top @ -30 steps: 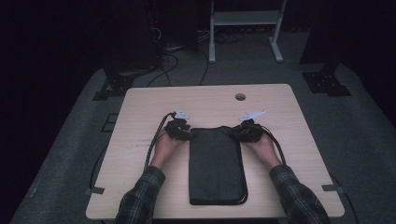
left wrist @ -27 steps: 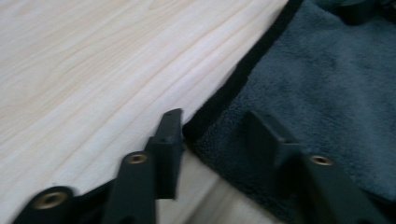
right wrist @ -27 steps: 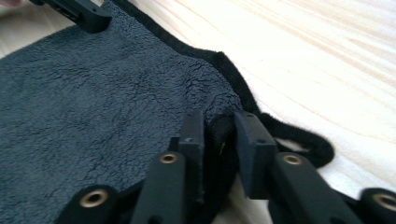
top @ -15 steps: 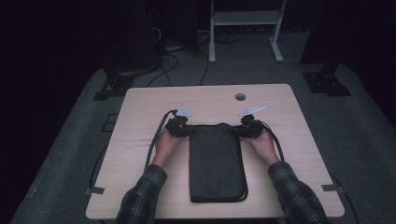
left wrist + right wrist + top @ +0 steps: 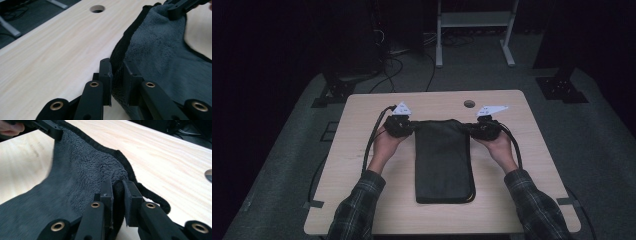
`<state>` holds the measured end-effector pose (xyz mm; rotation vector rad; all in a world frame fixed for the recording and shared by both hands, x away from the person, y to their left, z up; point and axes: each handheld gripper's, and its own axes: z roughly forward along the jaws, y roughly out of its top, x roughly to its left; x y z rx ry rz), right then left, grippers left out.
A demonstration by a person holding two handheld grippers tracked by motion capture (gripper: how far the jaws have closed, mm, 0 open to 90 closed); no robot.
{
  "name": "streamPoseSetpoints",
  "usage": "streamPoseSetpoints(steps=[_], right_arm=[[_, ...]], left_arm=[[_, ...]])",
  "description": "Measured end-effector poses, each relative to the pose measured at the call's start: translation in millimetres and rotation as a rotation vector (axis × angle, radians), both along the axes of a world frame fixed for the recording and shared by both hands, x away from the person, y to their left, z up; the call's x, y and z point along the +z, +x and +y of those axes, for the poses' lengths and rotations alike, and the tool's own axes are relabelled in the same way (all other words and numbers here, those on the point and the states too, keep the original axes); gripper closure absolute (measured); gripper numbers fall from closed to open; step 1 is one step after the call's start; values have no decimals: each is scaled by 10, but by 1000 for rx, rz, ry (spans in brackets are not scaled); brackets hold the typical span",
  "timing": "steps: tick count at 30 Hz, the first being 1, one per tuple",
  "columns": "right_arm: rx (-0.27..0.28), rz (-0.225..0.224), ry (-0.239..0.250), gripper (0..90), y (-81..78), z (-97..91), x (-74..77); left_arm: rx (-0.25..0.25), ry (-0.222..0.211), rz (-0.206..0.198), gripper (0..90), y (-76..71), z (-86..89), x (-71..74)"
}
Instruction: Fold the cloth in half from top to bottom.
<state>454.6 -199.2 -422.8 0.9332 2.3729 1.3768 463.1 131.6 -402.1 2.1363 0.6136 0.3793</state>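
A dark grey fleecy towel (image 5: 443,160) lies folded lengthwise on the wooden table (image 5: 357,160). My left gripper (image 5: 411,128) is shut on its far left corner, and its jaws have just been closing with the cloth (image 5: 160,52) between them. In the left gripper view the pads (image 5: 106,75) pinch the hemmed edge. My right gripper (image 5: 474,130) is shut on the far right corner, its jaws also just closed on the cloth (image 5: 82,175). The far edge hangs raised between the two grippers; the near part rests flat.
A round cable hole (image 5: 469,103) sits in the table beyond the towel. Cables trail from both grippers along the forearms. Dark floor, cables and a white stand frame (image 5: 472,20) lie behind the table.
Both hands have risen a little, lifting the towel's far edge off the table. The jaws closed onto the two far corners.
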Motion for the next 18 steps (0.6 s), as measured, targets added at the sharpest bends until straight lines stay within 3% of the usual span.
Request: streamPoseSetpoints(steps=[7,13,14,18], right_arm=[[54,-11,5,788,-252,-17,-43],[82,1,21,788,-416,-42,-79],[88,7,22,788,-487,-57,-105],[102,21,21,787,-604,-80,-132]], left_arm=[[-42,-52,48,785,-267,46,32],[-78,-88,88,787,-481,79,39],[-89,-104,106,787,-568,77,12],[-113,-92,131,788,-704,83,-10]])
